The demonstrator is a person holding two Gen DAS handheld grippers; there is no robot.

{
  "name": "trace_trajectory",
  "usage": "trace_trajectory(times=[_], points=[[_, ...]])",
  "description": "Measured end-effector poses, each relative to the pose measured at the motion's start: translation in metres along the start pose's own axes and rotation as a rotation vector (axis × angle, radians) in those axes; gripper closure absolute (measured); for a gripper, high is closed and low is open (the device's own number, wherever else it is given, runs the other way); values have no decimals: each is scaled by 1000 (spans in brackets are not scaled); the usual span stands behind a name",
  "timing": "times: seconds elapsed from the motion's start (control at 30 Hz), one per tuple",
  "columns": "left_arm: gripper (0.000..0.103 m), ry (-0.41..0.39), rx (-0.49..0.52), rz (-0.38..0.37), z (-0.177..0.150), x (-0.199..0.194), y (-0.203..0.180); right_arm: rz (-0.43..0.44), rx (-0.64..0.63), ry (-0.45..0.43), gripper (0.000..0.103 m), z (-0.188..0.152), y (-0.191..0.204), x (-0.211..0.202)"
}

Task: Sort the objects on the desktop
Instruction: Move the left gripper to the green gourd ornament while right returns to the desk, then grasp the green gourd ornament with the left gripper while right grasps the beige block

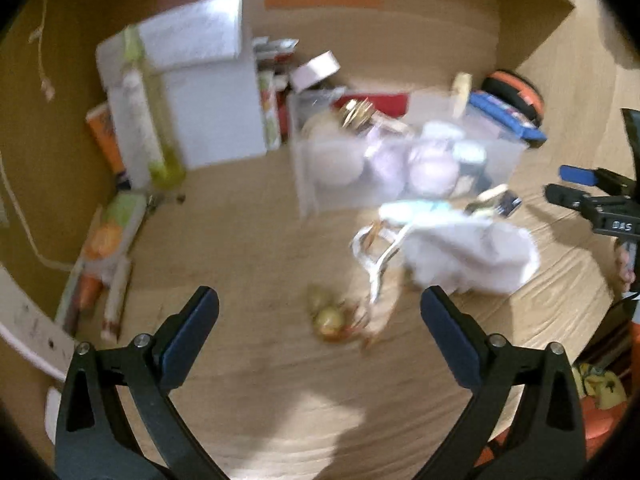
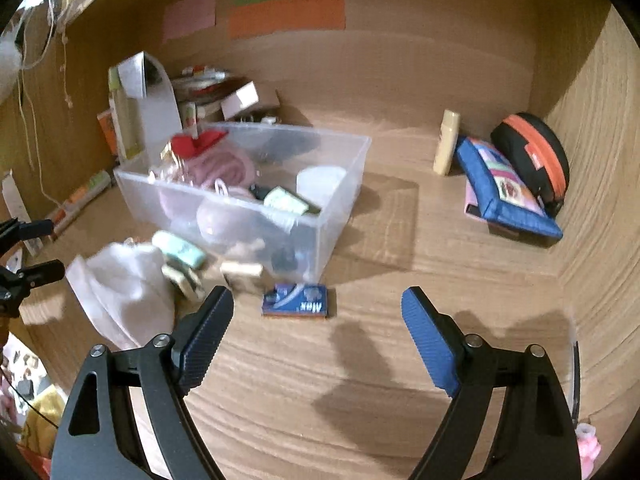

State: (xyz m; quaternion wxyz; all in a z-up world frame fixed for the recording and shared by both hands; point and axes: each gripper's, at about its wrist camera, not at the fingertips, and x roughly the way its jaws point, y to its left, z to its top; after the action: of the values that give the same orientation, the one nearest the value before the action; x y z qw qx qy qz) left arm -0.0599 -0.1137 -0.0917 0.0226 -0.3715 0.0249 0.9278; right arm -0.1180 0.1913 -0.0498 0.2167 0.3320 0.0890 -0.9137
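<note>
Both grippers spread wide, nothing between the pads. Left gripper (image 1: 320, 320) hanging over bare tabletop (image 1: 248, 240), right gripper (image 2: 318, 320) likewise.

Loose clutter to sort: just ahead of the left gripper, gold trinkets (image 1: 330, 318), blurred, possibly tangled with a white cord (image 1: 380, 256). Ahead and to its right, crumpled white cloth (image 1: 472, 256). Just ahead of the right gripper, small blue packet (image 2: 298, 302) lying flat; ahead-left, a wood-coloured block (image 2: 242, 274) and mint item (image 2: 180, 250) against the cloth. Clear bin (image 2: 344, 200), already part full, further ahead of both.

Risks, by judgement:
- Flat packet: pads likely to skate off or shove it toward the bin wall.
- Trinkets: could roll away, or drag the cord and cloth along.
- Cloth draped over neighbours: pinching it may pull hidden bits off.
- Grippers near each other, converging on one pile: clash possible.

Around: blue pouch (image 2: 508, 196), black-orange case (image 2: 536, 152), cream bottle (image 2: 446, 148) far ahead-right, well clear. Boxes (image 1: 200, 92) far ahead-left.
</note>
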Motion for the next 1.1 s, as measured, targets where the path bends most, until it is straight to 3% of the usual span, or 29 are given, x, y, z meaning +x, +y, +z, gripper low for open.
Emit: trace_trajectory(times=[0.1, 0.23, 0.33, 0.4, 0.47, 0.53, 0.73, 0.8, 0.87, 1.0, 1.1], points=[[2, 19, -18, 3, -9, 7, 8, -13, -21, 31, 19, -3, 3, 8], [30, 27, -15, -28, -10, 10, 7, 23, -34, 53, 19, 0, 12, 18], [37, 28, 3, -42, -11, 13, 3, 41, -57, 61, 22, 5, 23, 27], [45, 34, 26, -42, -11, 16, -2, 39, -87, 76, 29, 7, 33, 34], [59, 50, 38, -47, -12, 20, -4, 57, -118, 101, 40, 9, 43, 40], [67, 50, 38, -36, -13, 23, -4, 57, -140, 120, 43, 10, 50, 45], [70, 57, 14, -58, -9, 29, 0, 58, -150, 152, 43, 16, 58, 53], [78, 54, 7, -43, -8, 30, 1, 45, -153, 153, 44, 20, 59, 55], [78, 48, 6, -47, -8, 31, 1, 37, -147, 155, 47, 24, 60, 57], [78, 33, -15, -57, -11, 29, 7, 25, -150, 165, 64, 29, 62, 61], [78, 22, -50, -63, -12, 27, 16, 30, -144, 157, 65, 28, 62, 61]])
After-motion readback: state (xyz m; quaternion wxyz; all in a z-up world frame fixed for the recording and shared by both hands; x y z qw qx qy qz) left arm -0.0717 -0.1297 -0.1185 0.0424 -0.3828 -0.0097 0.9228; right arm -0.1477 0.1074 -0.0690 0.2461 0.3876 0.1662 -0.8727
